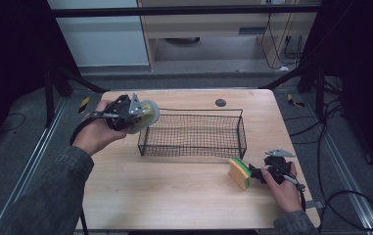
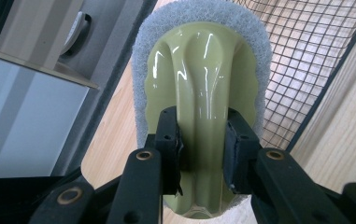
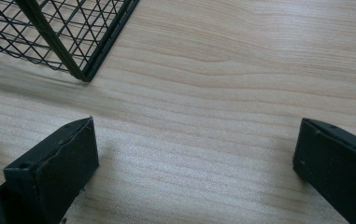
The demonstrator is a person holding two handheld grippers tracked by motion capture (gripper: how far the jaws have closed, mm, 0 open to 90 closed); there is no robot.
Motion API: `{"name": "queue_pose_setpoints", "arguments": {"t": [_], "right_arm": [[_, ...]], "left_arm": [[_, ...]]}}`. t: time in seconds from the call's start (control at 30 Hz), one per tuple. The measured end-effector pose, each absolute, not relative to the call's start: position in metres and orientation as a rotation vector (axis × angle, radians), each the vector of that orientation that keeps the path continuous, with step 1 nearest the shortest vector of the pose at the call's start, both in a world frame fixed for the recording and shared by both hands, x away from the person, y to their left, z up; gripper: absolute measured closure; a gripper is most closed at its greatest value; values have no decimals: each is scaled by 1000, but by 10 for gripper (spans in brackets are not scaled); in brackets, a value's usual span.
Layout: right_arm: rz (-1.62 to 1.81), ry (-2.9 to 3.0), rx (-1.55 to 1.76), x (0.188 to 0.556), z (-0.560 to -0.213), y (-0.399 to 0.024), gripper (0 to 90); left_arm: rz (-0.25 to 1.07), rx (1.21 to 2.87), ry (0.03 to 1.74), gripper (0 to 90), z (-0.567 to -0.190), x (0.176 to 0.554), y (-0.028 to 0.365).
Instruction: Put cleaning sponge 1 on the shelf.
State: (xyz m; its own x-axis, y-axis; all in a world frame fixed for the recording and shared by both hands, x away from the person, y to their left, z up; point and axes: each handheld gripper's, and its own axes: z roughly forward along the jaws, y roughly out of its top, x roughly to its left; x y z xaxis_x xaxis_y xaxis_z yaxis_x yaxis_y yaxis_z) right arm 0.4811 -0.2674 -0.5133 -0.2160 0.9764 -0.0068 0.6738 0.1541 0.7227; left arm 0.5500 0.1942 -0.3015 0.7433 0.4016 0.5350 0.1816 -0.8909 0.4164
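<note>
L gripper [image 2: 202,154] clamps the scrubber [image 2: 203,88] by its handle, held above the basket's [image 1: 194,134] left end. R gripper [image 3: 194,168] jaws wide apart w/ nothing between; sponge [image 1: 239,173] just left of it, near basket's right corner.

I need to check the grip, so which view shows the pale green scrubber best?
The left gripper view: the scrubber sits close up, its ridge clamped between the black jaws. The high view shows it small, beside the basket.

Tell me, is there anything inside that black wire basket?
The wire basket looks empty: the wooden table shows through its mesh. The left hand-held gripper holds a pale green scrubber at its left end, outside it. The sponge lies outside too.
</note>
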Motion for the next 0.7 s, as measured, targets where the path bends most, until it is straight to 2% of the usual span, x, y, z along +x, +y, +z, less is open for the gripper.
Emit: {"name": "queue_pose_setpoints", "arguments": {"t": [0.33,0.7], "right_arm": [[830,1956,1566,481,-513,-267,4],[830,1956,1566,481,-513,-267,4]], "left_arm": [[924,2590,409,705,-294,565,172],[950,2620,339,705,-302,577,148]]}}
